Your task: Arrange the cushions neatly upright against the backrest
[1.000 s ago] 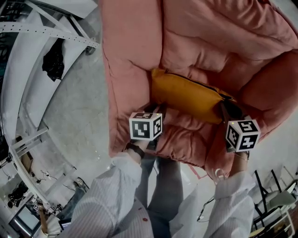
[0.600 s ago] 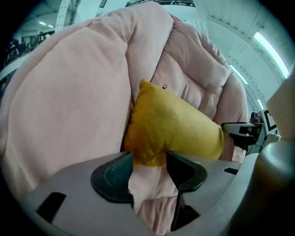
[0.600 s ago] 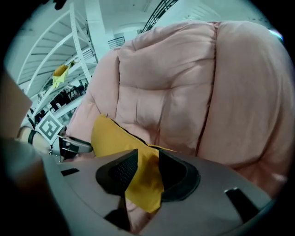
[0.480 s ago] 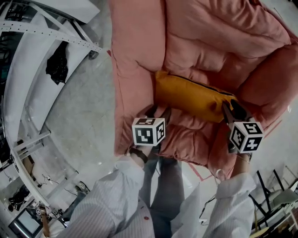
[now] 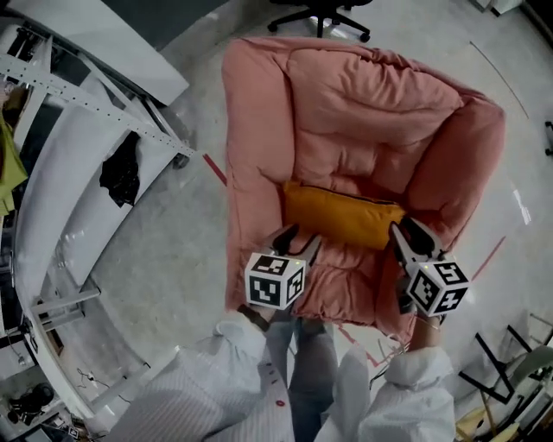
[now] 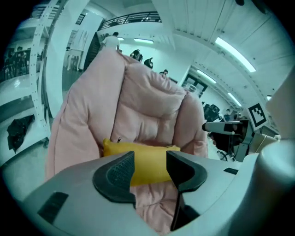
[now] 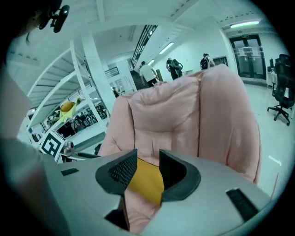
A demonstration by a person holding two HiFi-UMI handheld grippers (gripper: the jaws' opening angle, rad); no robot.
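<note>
A yellow cushion (image 5: 344, 217) stands on its long edge on the seat of a pink padded armchair (image 5: 346, 112), leaning against the backrest. My left gripper (image 5: 298, 242) hovers in front of the cushion's left end. Its jaws have just been opening and hold nothing. My right gripper (image 5: 408, 235) is off the cushion's right end, by the armrest, and its jaws have also just been opening on nothing. In the left gripper view the cushion (image 6: 147, 161) shows beyond the open gripper (image 6: 150, 170). The right gripper view shows the cushion (image 7: 146, 184) past that open gripper (image 7: 147, 173).
White metal racks (image 5: 86, 129) stand to the left of the chair, with a black cloth (image 5: 121, 168) hanging on one. An office chair's base (image 5: 320, 13) is behind the armchair. Folding chairs (image 5: 510, 371) stand at the lower right. Several people (image 7: 147, 71) are far off.
Both grippers have drawn back and up from the cushion's ends, and their jaws stand wider. The cushion stays against the backrest. The head view has pulled back to show the whole armchair.
</note>
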